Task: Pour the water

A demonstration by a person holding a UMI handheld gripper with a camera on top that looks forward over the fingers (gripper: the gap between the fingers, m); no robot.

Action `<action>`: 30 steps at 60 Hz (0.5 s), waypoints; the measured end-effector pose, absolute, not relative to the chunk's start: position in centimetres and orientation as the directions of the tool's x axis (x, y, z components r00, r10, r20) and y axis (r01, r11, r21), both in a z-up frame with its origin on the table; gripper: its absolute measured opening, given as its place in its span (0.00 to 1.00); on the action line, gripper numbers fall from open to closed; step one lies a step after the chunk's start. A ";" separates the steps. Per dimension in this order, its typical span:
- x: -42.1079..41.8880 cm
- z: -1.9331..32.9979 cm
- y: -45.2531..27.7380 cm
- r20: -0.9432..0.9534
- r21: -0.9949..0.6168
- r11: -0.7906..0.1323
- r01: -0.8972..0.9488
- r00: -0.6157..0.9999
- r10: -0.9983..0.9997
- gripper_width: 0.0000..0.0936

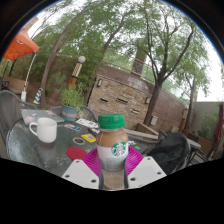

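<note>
A glass bottle (112, 148) with a green cap, a white and green label and a light brown drink stands upright between my fingers. My gripper (112, 168) is shut on the bottle, and both magenta pads (89, 161) press on its sides. A white mug (44, 129) stands on the glass table (30, 148), to the left of the bottle and farther off. The bottle's base is hidden between the fingers.
A potted plant (72, 98) stands at the table's far side. Small items, one yellow (88, 136) and one red (77, 152), lie on the table left of the bottle. Dark chairs (170, 152) stand to the right. A stone outdoor counter (120, 98) and trees lie beyond.
</note>
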State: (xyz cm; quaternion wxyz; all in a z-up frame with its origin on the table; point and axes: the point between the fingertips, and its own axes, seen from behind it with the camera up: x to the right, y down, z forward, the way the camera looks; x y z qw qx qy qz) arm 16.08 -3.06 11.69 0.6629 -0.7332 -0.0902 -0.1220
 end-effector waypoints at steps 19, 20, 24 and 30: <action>2.0 18.1 8.5 0.969 -0.247 0.007 0.969 0.247 0.020 0.29; 1.5 17.8 8.9 0.985 -0.171 0.011 0.985 0.171 0.018 0.29; 0.5 16.9 10.4 0.995 0.103 0.026 0.994 -0.103 0.016 0.29; -0.4 16.2 11.7 0.915 0.404 0.039 0.914 -0.404 -0.003 0.29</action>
